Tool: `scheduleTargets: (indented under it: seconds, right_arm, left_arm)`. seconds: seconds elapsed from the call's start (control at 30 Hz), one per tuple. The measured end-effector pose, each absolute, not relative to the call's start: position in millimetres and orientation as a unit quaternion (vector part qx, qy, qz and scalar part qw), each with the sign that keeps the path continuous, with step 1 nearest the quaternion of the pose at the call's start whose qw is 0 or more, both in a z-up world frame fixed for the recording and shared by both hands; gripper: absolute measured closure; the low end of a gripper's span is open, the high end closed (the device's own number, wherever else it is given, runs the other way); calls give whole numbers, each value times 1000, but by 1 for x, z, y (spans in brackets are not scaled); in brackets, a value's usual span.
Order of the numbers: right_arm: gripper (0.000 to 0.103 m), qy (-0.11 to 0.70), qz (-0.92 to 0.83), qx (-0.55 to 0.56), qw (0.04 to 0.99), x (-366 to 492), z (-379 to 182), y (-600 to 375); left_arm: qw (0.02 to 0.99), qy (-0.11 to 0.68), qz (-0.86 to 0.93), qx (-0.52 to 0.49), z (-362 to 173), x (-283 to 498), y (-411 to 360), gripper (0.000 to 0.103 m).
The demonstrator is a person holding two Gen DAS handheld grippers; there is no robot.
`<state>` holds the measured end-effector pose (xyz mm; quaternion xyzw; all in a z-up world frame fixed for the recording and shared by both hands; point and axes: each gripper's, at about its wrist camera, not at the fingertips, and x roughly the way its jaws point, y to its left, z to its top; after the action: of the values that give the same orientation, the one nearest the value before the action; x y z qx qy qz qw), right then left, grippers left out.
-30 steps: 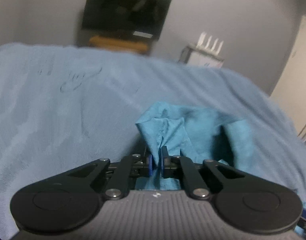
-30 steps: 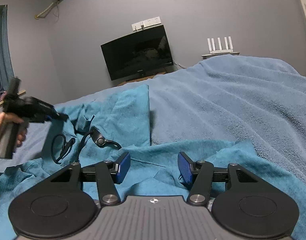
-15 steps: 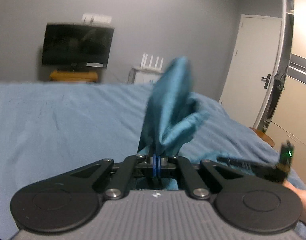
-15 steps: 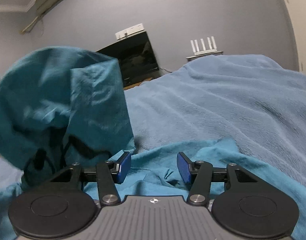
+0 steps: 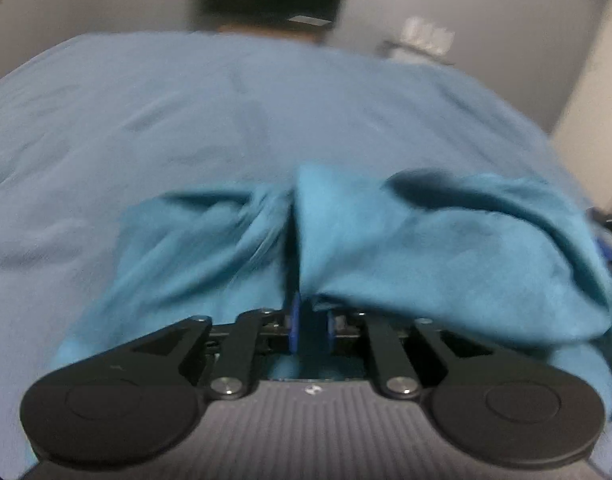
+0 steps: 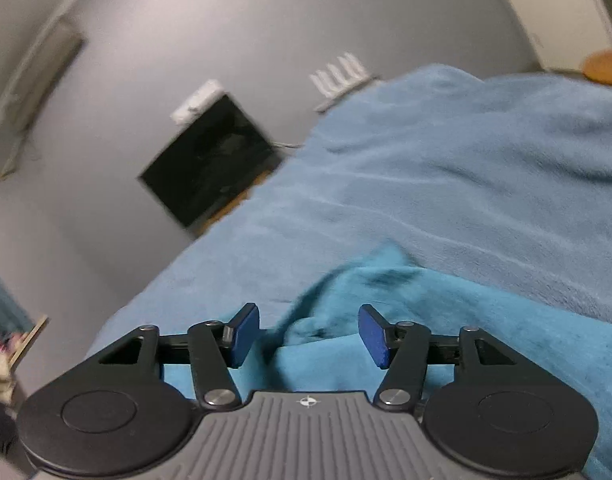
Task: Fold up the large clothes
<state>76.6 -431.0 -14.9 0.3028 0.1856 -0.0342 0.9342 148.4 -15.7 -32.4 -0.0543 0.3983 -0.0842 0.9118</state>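
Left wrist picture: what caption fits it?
Left claw pinching a bunched teal garment over a blue blanket.

Right gripper (image 6: 309, 336) with blue pads spread apart over a rumpled teal garment (image 6: 445, 320) on a light-blue blanket (image 6: 445, 168); a tilted television (image 6: 212, 160) stands against the grey wall (image 6: 242, 20).

The garment (image 5: 425, 248) across the lower middle is plain teal. The bed's blanket (image 5: 186, 128) is a paler, plain blue. Each hand-held gripper is black with blue pads (image 6: 244, 334). The wall (image 6: 186, 20) is grey and the television (image 6: 210, 164) at centre-left is black.
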Motion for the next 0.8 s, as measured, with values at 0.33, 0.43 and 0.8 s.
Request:
scheduleTargets:
  seconds: [0.33, 0.43, 0.8]
  right_arm:
    - [46, 154, 107, 124, 974, 68, 15, -349]
    - [49, 253, 118, 95, 955, 83, -1, -337]
    - [44, 354, 165, 104, 915, 101, -12, -356]
  left_arm:
    - [967, 247, -35, 55, 29, 108, -91, 69]
    - [979, 195, -34, 54, 51, 102, -114, 56]
    - [949, 284, -124, 54, 10, 128, -161, 37]
